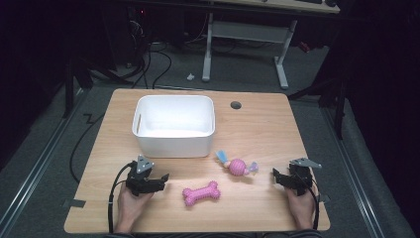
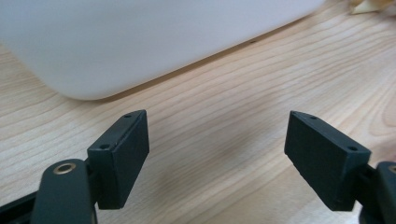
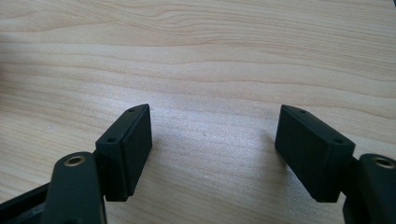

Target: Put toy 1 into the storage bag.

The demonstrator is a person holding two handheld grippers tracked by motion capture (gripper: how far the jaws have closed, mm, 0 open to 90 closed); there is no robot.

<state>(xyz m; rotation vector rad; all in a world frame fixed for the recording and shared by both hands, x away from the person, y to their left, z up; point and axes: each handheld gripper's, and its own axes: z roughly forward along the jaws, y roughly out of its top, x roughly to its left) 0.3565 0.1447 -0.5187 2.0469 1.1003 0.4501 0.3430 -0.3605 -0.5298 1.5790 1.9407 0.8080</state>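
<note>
A dim lab or recording studio: a pale wooden table (image 1: pixel 277 124) with a cable port (image 1: pixel 236 105) stands on grey carpet, dark curtains on both sides. Beyond it, far ahead of the left gripper (image 1: pixel 157 179), cables (image 1: pixel 148 59) trail beneath a white-legged desk (image 1: pixel 282 59).

One white bin (image 1: pixel 174 125), one pink bone toy (image 1: pixel 201 193), one pink ball toy (image 1: pixel 237 166), and two grippers.

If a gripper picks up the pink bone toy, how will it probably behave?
The bone toy looks bumpy, so it probably grips well. Its flat shape with knobbed ends suggests it will not roll. It seems small and rubbery, so likely light and slightly bendy.
</note>
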